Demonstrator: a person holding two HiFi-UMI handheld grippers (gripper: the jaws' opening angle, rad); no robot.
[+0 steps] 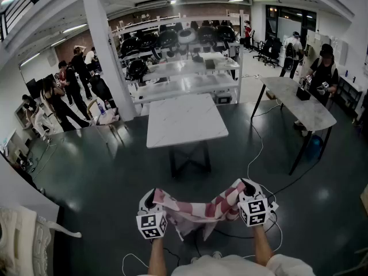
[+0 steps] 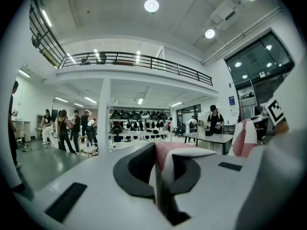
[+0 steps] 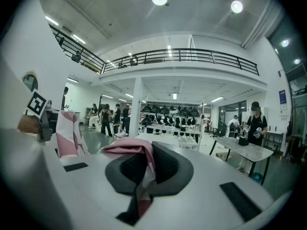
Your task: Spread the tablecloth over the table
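Note:
A pink-and-white checked tablecloth [image 1: 192, 210] hangs bunched between my two grippers, low in the head view. My left gripper [image 1: 150, 199] is shut on its left edge, and the cloth [image 2: 168, 153] shows pinched between the jaws in the left gripper view. My right gripper [image 1: 244, 187] is shut on the right edge, with a pink fold [image 3: 134, 148] clamped in its jaws. The white marble-topped table [image 1: 185, 119] stands ahead of me, bare, some way beyond the cloth. Both grippers are held about level, side by side.
A second long table [image 1: 299, 102] stands at the right with a person [image 1: 323, 68] at it. Shelving with dark helmets [image 1: 184, 62] is behind the table, a white pillar [image 1: 106, 50] at left, several people [image 1: 69, 91] beyond. Cables [image 1: 259, 160] trail on the dark floor.

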